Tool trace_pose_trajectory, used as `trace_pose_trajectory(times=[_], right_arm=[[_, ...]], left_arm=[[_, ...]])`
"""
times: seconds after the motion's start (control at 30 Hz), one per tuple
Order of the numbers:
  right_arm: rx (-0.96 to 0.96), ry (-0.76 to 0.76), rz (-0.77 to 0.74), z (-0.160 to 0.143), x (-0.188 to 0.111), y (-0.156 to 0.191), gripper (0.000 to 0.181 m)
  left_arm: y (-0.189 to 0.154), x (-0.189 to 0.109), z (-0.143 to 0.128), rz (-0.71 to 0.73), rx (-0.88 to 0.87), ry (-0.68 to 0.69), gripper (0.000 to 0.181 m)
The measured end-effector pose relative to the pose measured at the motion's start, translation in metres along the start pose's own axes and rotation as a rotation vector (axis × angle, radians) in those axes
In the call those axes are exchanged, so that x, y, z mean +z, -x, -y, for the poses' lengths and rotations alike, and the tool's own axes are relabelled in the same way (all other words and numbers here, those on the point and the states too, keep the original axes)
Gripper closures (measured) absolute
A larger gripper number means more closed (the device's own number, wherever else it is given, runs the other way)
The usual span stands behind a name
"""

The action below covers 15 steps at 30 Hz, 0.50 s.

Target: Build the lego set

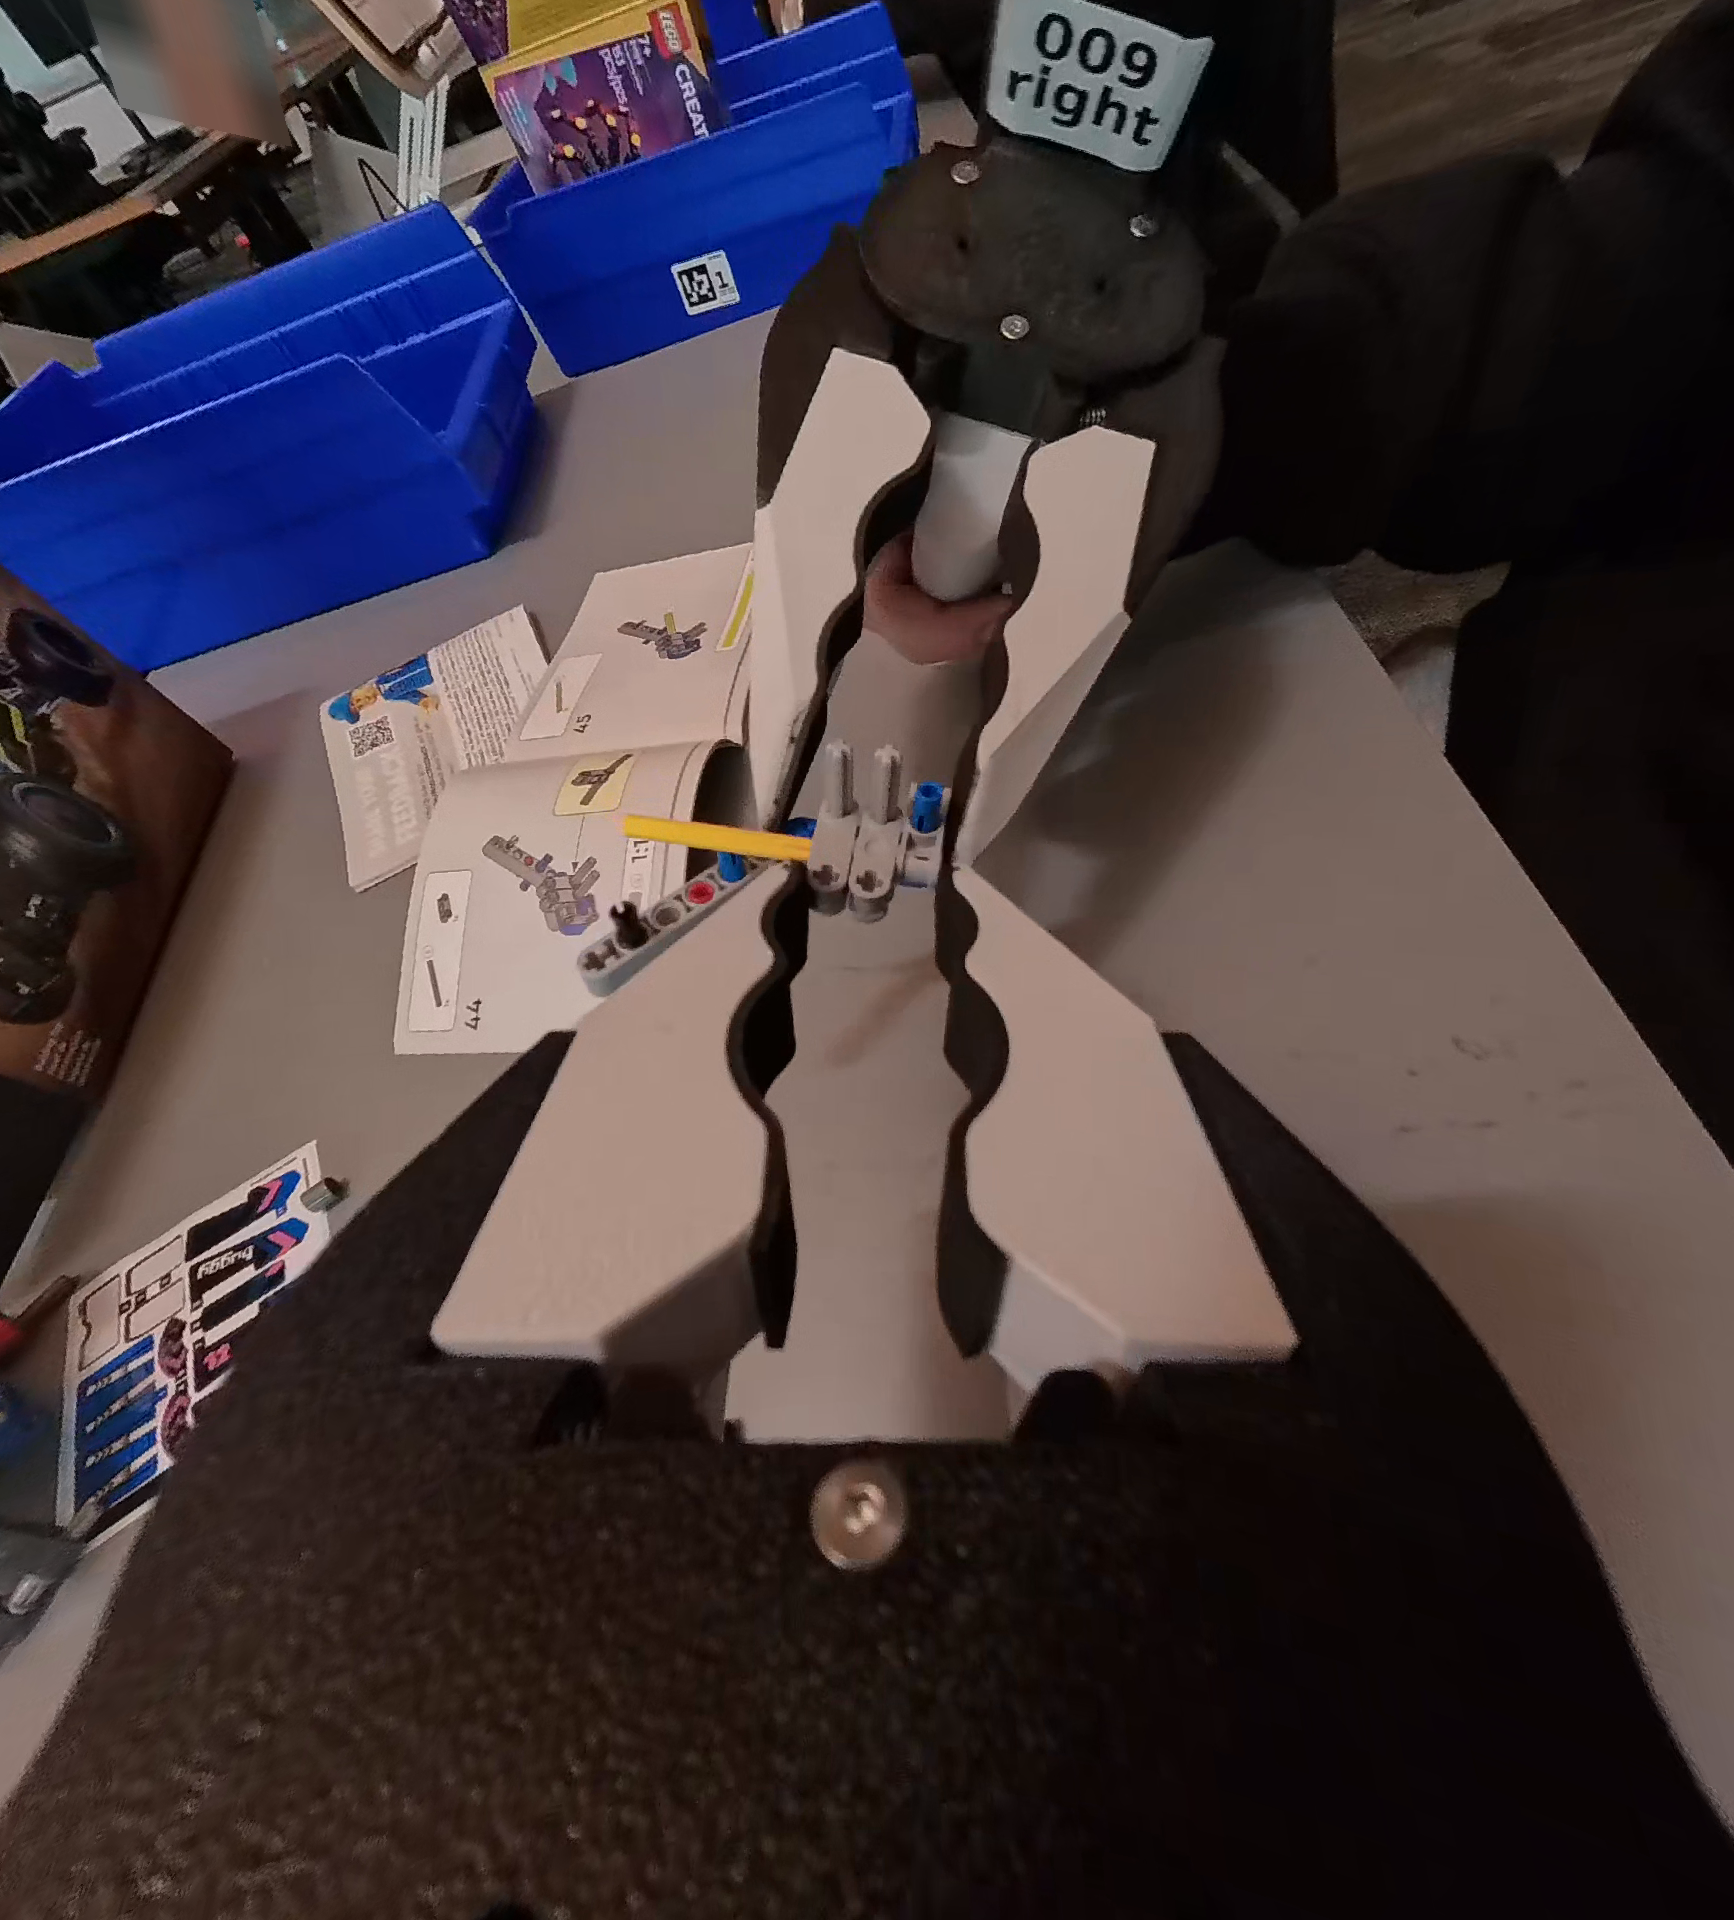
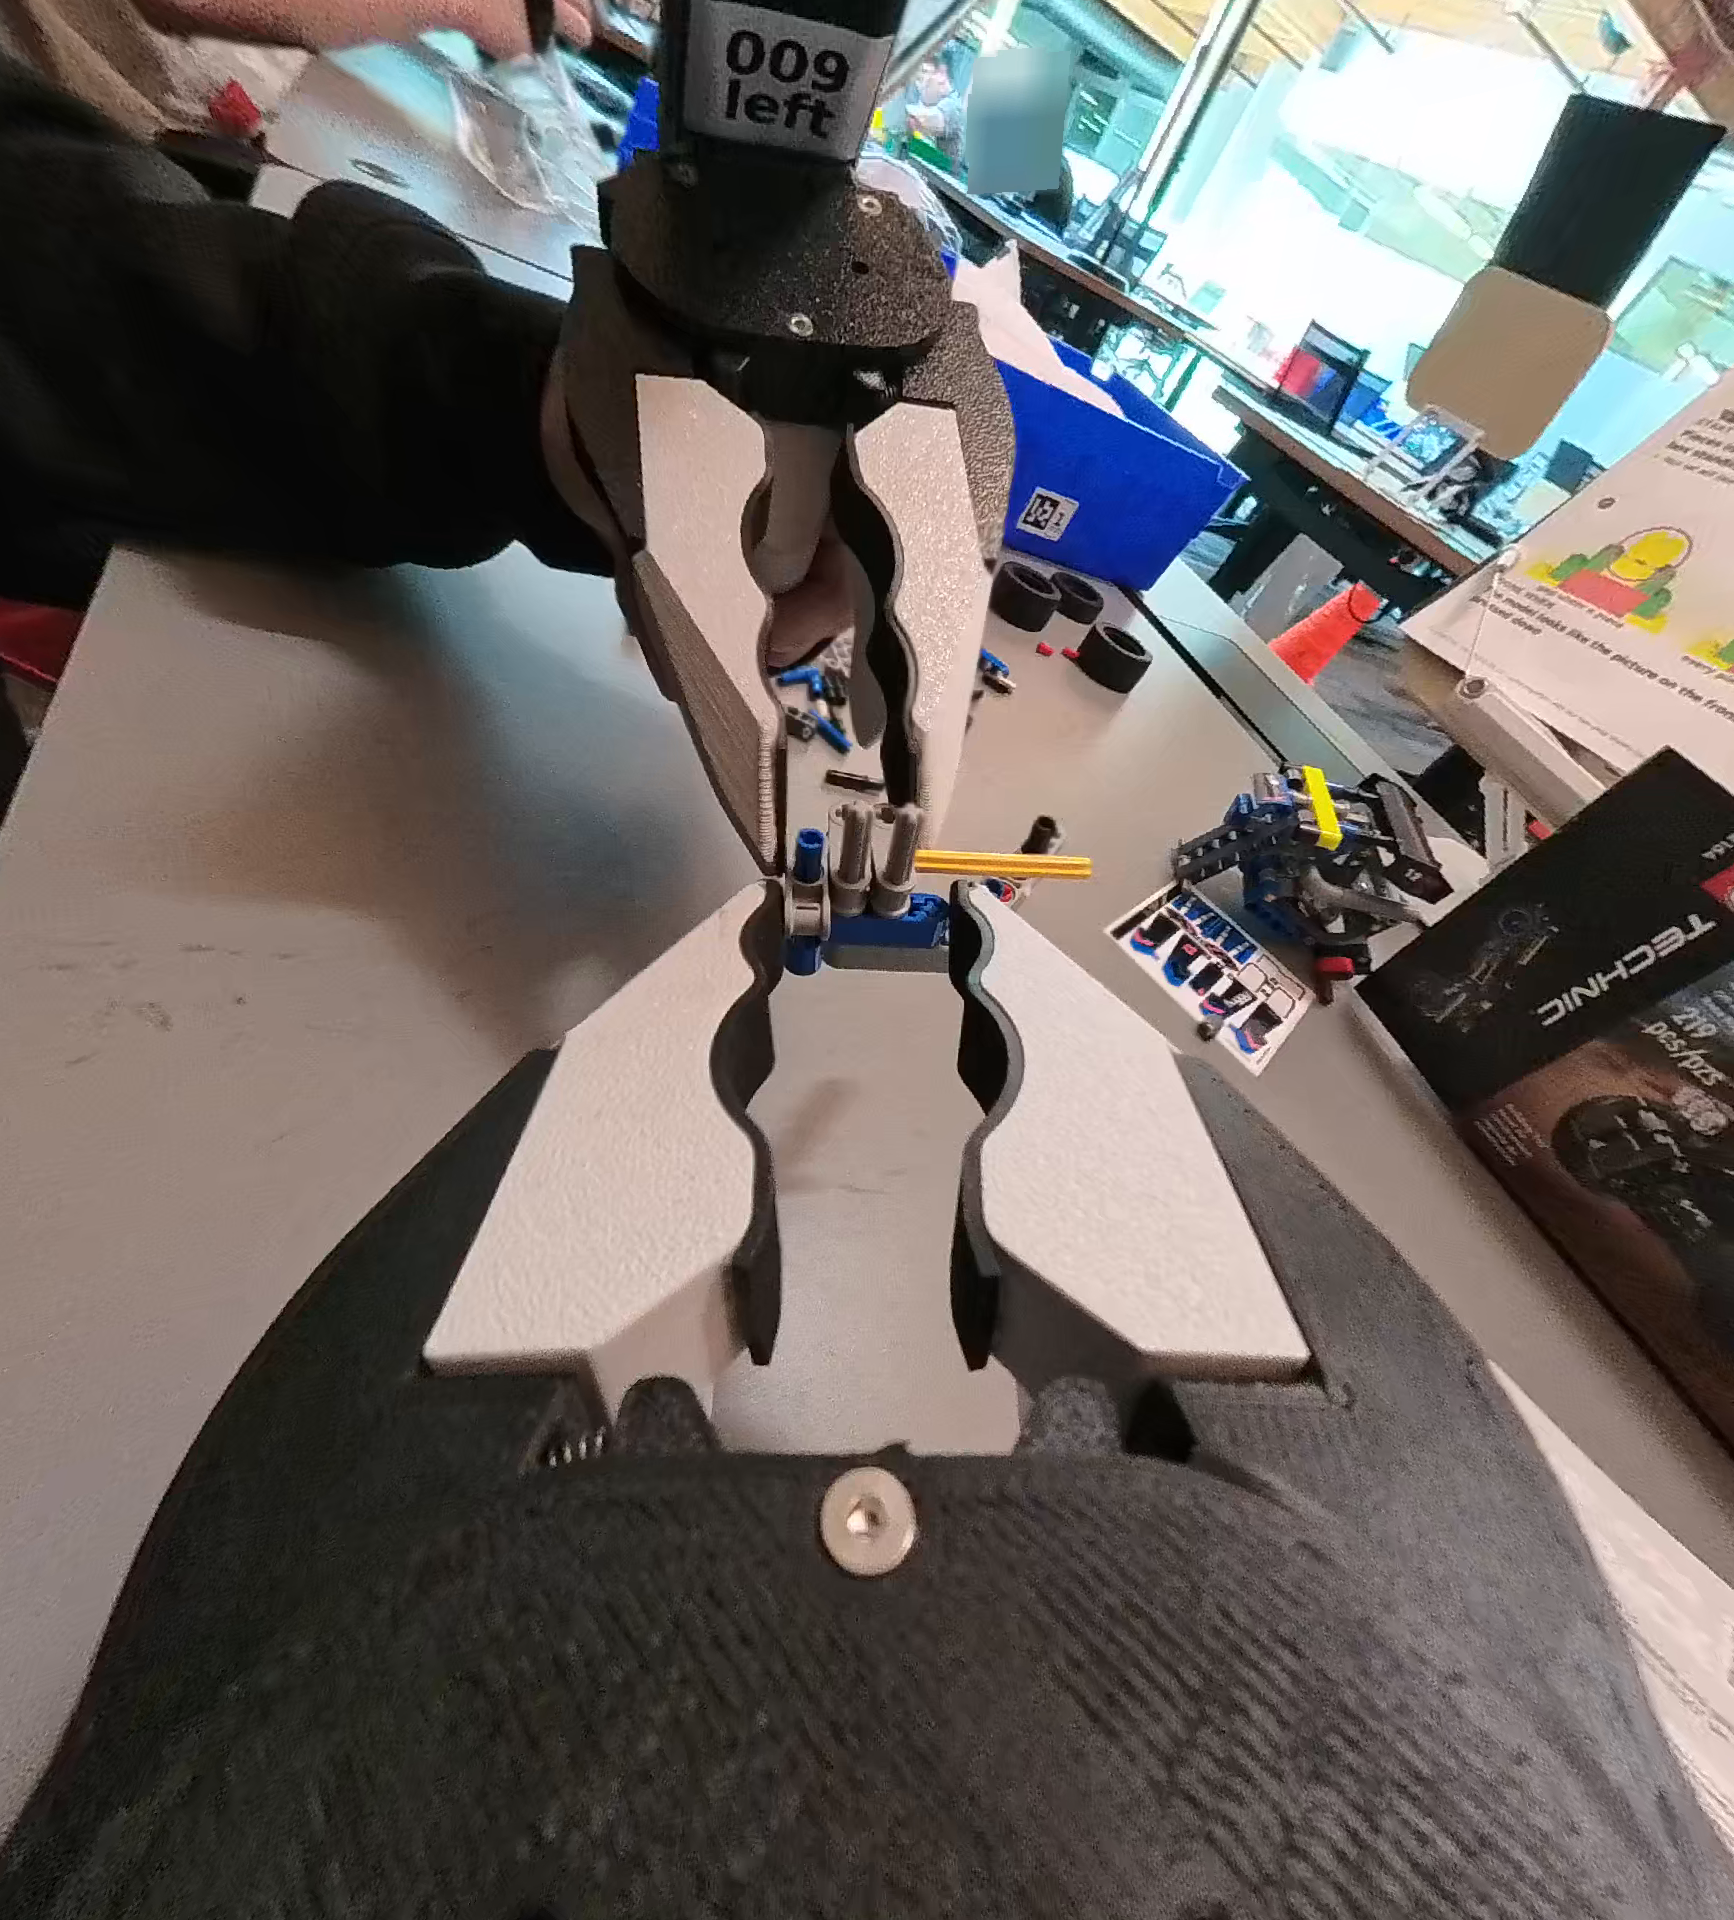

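The left tongs (image 1: 868, 883) and the right tongs (image 2: 868, 914) meet tip to tip above the grey bench (image 1: 1258, 987), both pinching the same small grey-and-blue assembly (image 1: 868, 847) held clear of the surface. Two grey pins stand up from it, and a yellow axle (image 1: 712, 836) pokes out sideways from it. Just beside and below the assembly in the left wrist view lie a grey beam (image 1: 671, 920) and the open instruction booklet (image 1: 520, 852). Farther out on that side sit a sticker sheet (image 1: 193, 1340), the set's box (image 1: 42, 831) and blue bins (image 1: 250, 468). In the right wrist view, a partly built blue model (image 2: 1299, 868) and loose black tyres (image 2: 1071, 613) rest on the bench.
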State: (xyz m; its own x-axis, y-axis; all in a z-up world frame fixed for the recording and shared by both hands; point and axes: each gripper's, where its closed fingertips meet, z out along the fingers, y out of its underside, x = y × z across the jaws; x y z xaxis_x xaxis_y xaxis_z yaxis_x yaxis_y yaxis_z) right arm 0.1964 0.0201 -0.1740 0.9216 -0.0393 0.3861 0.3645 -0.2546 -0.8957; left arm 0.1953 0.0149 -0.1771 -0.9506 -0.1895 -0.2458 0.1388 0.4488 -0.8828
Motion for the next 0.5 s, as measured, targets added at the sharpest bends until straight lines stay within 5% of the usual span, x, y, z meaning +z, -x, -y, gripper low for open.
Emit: trace_pose_trajectory(times=[0.2, 0.5], right_arm=[[0.093, -0.062, 0.011, 0.005, -0.003, -0.006, 0.099], [0.045, -0.058, 0.059, 0.002, 0.003, 0.005, 0.114]], left_arm=[[-0.010, 0.001, -0.002, -0.036, 0.080, 0.000, 0.160], [-0.017, 0.005, 0.001, -0.036, 0.156, 0.006, 0.160]])
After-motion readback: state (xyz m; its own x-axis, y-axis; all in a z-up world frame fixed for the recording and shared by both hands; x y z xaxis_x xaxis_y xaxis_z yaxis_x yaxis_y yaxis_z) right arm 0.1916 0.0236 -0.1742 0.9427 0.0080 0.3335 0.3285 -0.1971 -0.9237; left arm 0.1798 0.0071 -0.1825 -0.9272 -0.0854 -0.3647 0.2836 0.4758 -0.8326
